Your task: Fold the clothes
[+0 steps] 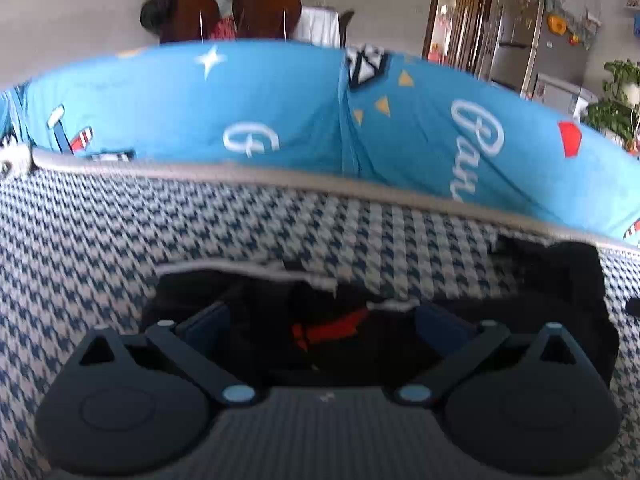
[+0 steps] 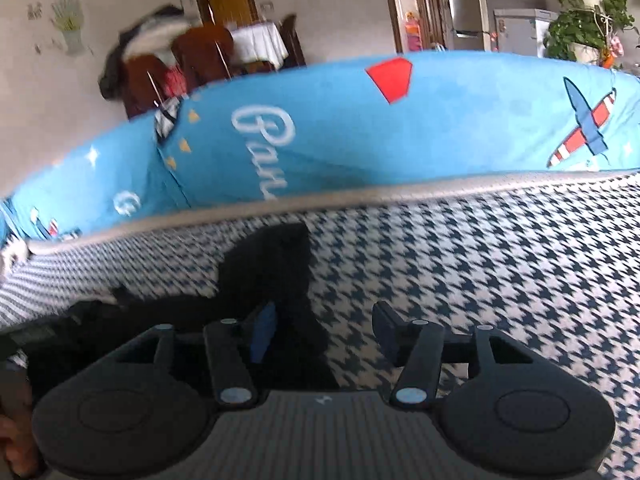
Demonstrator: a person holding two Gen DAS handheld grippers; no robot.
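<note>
Black garment (image 1: 560, 276) blurred, partly hidden behind left gripper (image 1: 324, 328).

Houndstooth cushion (image 1: 100, 240); black garment (image 1: 576, 280), perhaps crumpled, lies on it.

black garment (image 1: 400, 344) partly hidden, blurred

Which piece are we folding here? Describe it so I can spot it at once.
Find the houndstooth cover lying in front of the bright blue printed bedding. On it lies the black garment, the only plain dark piece, with a small red mark showing in the left wrist view.
</note>
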